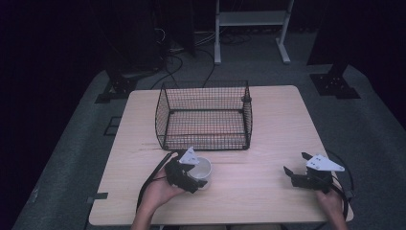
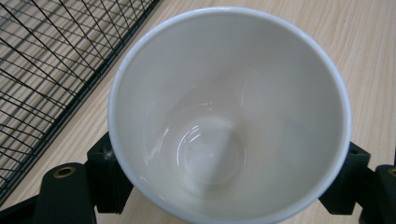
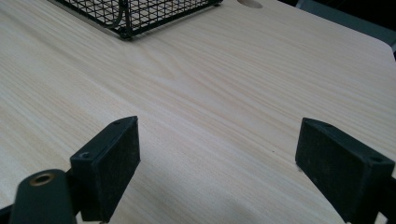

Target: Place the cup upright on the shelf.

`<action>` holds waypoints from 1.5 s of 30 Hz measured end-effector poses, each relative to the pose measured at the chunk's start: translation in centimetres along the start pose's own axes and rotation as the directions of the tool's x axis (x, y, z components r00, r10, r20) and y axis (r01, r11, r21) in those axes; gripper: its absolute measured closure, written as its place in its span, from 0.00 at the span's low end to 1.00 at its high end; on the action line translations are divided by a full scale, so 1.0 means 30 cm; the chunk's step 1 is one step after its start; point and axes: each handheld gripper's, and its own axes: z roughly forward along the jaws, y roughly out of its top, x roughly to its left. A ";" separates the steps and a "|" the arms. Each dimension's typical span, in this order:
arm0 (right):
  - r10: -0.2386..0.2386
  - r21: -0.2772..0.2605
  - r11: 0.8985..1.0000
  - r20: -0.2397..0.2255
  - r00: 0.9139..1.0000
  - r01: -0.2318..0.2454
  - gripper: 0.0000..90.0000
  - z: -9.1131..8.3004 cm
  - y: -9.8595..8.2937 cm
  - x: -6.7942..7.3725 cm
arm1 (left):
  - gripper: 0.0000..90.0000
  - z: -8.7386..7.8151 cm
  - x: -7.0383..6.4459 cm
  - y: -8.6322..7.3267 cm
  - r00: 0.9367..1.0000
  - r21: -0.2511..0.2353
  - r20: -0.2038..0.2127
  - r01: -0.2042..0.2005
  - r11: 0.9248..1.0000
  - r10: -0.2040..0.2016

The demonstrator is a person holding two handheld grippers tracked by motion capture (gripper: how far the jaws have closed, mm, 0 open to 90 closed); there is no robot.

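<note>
A white cup (image 1: 204, 168) stands upright on the wooden table (image 1: 273, 120), just in front of the black wire basket (image 1: 203, 115). My left gripper (image 1: 197, 176) is shut on the cup, one jaw pressed against each side. The left gripper view looks down into the cup (image 2: 224, 93); its inside is empty and the left gripper (image 2: 229, 172) clasps its outer wall. At the table's front right, my right gripper (image 1: 296, 163) is held open just above the wood. In its own view the right gripper (image 3: 217, 158) has bare table between its jaws.
The wire basket (image 2: 42, 60) is empty and open at the top; its near corner (image 3: 140, 14) lies beyond the right gripper. A white metal frame (image 1: 251, 21) and cables are on the floor behind the table. Bare wood spans the space between the two grippers.
</note>
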 end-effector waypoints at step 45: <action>0.010 -0.005 1.000 0.005 1.000 -0.010 0.15 -0.001 0.000 -0.003 | 0.24 -0.126 0.021 0.181 0.997 -0.090 0.011 -0.069 0.994 0.070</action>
